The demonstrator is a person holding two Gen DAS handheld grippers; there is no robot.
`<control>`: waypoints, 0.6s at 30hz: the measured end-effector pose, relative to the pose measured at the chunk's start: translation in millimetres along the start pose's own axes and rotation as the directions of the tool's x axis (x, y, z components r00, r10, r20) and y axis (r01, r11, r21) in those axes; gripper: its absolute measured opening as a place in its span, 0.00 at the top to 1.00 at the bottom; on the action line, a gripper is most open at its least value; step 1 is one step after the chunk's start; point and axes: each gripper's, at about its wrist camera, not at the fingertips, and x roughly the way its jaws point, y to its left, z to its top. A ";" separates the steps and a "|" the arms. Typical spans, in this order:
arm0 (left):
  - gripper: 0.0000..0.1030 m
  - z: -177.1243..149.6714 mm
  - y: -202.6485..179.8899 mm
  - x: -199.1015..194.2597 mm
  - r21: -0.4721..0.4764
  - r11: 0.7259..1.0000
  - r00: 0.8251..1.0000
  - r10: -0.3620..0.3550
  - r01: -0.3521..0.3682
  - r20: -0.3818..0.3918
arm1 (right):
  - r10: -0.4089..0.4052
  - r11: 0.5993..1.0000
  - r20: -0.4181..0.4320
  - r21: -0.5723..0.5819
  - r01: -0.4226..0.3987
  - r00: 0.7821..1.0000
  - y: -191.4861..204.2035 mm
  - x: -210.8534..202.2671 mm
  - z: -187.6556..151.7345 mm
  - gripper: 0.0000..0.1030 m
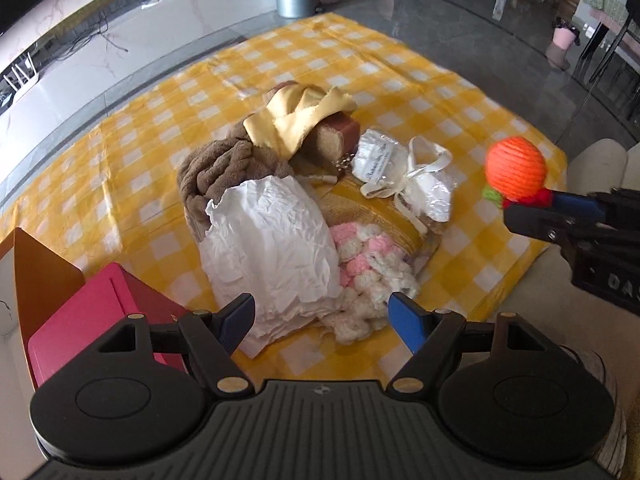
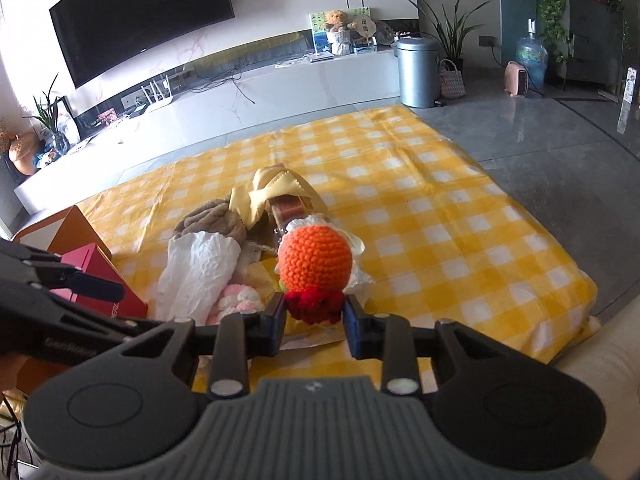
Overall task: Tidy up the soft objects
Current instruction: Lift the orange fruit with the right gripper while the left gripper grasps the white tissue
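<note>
A heap of soft goods sits mid-way on a yellow-and-white checked cloth point(image 1: 400, 92) spread over a grey floor, as two hand-held grippers work above it. The right gripper point(image 2: 315, 312) is clamped on the red base of an orange crocheted ball point(image 2: 315, 261), lifting it clear of the cloth at the heap's right side; in the left wrist view the ball point(image 1: 515, 168) hangs in the air off the pile, with a scrap of green yarn at its foot. The left gripper point(image 1: 322, 320) hovers over the near end of the heap with its jaws spread wide and nothing between them, its blue pads framing a crumpled white tissue bundle point(image 1: 272, 240) and a pink-and-white knitted piece point(image 1: 360, 264). Behind these lie a brown plush towel point(image 1: 216, 168), a gold satin cloth point(image 1: 296, 116) draped over a brown block, and a clear packet tied with a cream ribbon point(image 1: 404, 168). A pink box point(image 1: 104, 308) stands at the cloth's near left edge, just beside the tissue. A grey metal bin point(image 2: 418, 72) stands by the long white media shelf.
</note>
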 end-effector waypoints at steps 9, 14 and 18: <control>0.13 28.4 16.6 46.5 -0.069 0.995 0.991 0.057 -0.066 -0.123 | 0.009 1.000 -0.007 -0.029 -0.009 1.000 6.4 8.6 -7.3 0.71; 0.12 35.1 21.8 65.3 -0.147 0.987 0.986 -0.082 0.061 -0.144 | 0.000 0.999 -0.033 -0.052 -0.002 0.999 9.6 18.7 -12.8 0.71; 0.06 39.2 28.9 73.8 -0.171 0.985 0.989 -0.040 0.015 -0.142 | -0.008 0.998 -0.041 -0.062 0.006 0.999 9.3 21.1 -17.2 0.71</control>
